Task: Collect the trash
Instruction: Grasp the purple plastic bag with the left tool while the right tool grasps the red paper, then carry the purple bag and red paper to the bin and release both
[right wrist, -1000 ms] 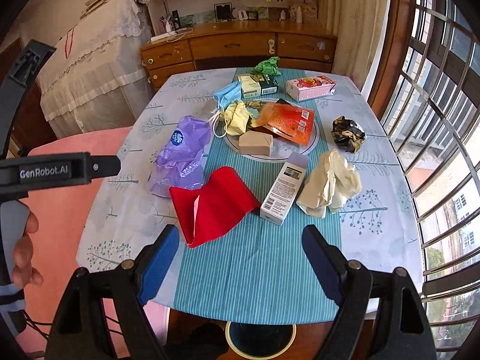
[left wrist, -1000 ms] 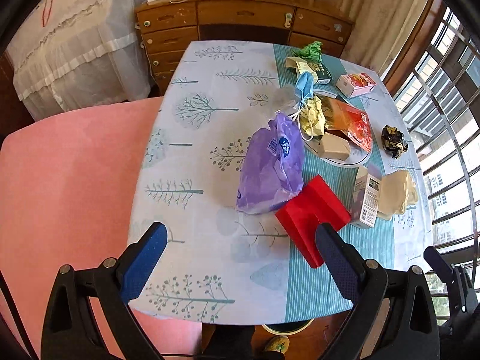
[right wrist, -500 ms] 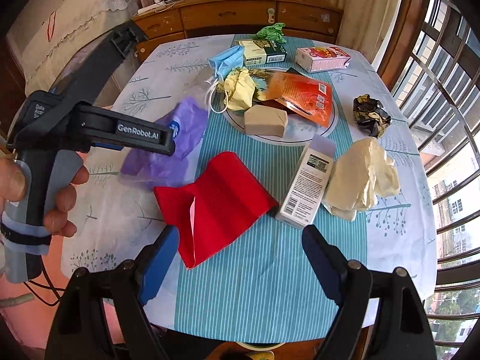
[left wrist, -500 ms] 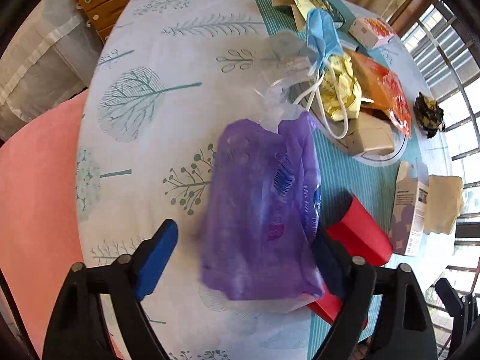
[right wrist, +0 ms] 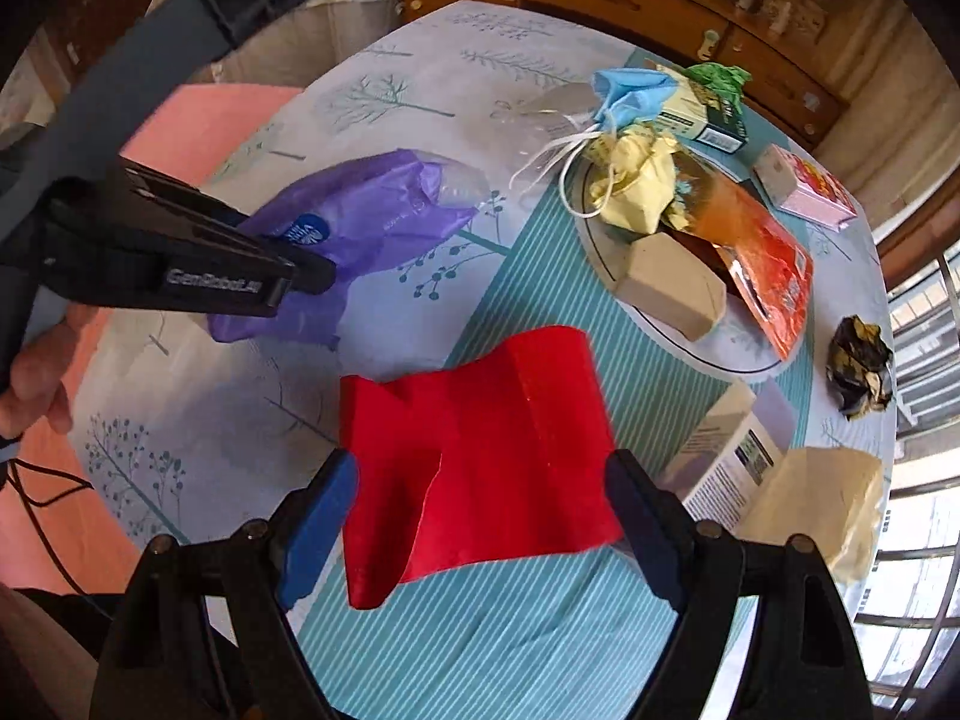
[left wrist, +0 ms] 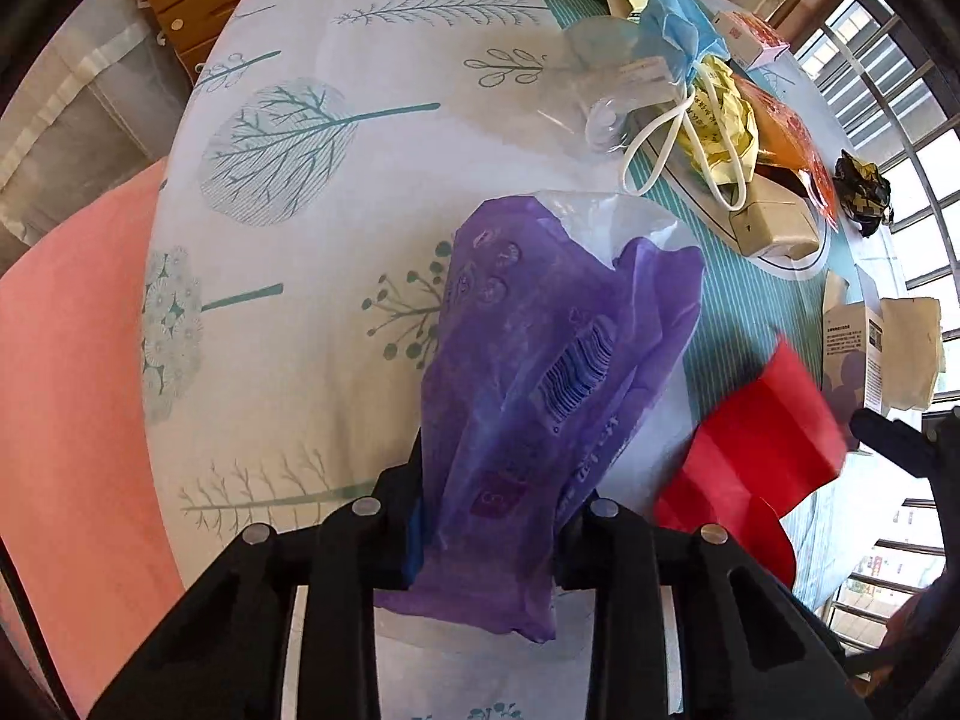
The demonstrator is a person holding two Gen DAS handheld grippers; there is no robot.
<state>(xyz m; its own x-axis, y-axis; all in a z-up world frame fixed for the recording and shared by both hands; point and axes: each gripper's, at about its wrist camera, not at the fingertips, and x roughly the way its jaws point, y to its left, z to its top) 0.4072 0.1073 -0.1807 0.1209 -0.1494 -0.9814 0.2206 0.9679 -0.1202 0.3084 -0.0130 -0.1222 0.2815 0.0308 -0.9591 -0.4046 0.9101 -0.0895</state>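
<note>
tree-print tablecloth [left wrist: 288,360] | left hand-held gripper [left wrist: 486,516] clamps purple bag [left wrist: 540,390] | right hand-held gripper [right wrist: 480,516] agape around red paper [right wrist: 480,450]

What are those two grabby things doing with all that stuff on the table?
Someone is tidying rubbish off the table. The left gripper has pinched the purple plastic bag. The right gripper is open, with the red paper between its fingers, not squeezed yet. The other trash lies on the table.

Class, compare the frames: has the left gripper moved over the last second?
Yes. The left gripper has come forward over the table to the purple bag, and its jaws, open before, have shut on it.
</note>
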